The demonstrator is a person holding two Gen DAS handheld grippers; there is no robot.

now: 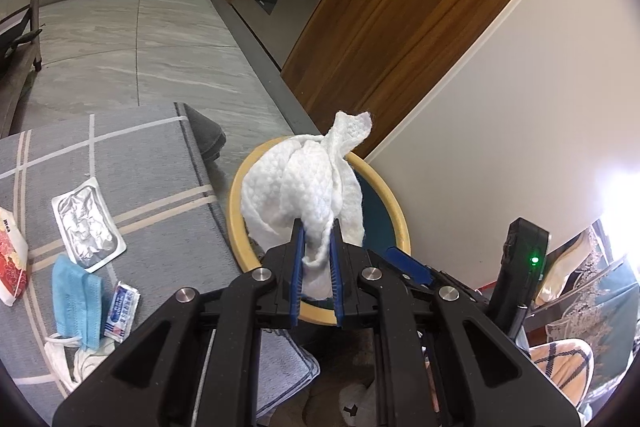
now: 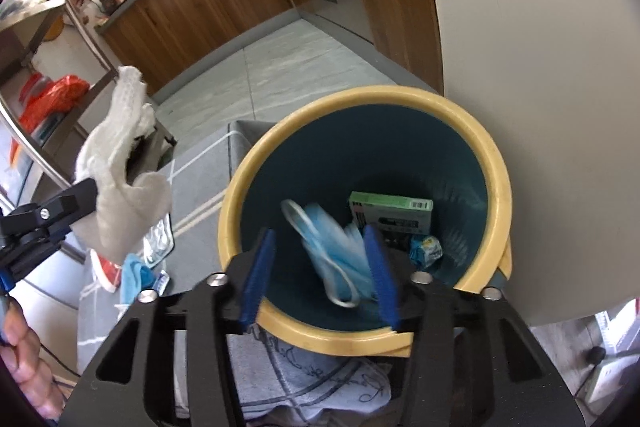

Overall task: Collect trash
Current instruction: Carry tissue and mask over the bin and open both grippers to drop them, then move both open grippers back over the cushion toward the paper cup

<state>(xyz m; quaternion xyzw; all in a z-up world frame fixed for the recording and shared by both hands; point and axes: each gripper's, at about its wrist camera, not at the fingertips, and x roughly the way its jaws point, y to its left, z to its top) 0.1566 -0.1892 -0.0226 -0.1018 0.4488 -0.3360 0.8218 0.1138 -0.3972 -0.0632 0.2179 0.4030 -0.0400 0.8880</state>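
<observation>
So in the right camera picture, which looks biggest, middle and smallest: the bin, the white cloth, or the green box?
1. The bin, by far the widest thing.
2. The white cloth, though it hangs nearer the camera, which flatters it.
3. The green box, lying deep in the bin, so it looks smaller than it is.

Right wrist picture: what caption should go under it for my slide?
Open right gripper above the bin with a blue mask blurred between its fingers, while the left gripper holds a white tissue.
</observation>
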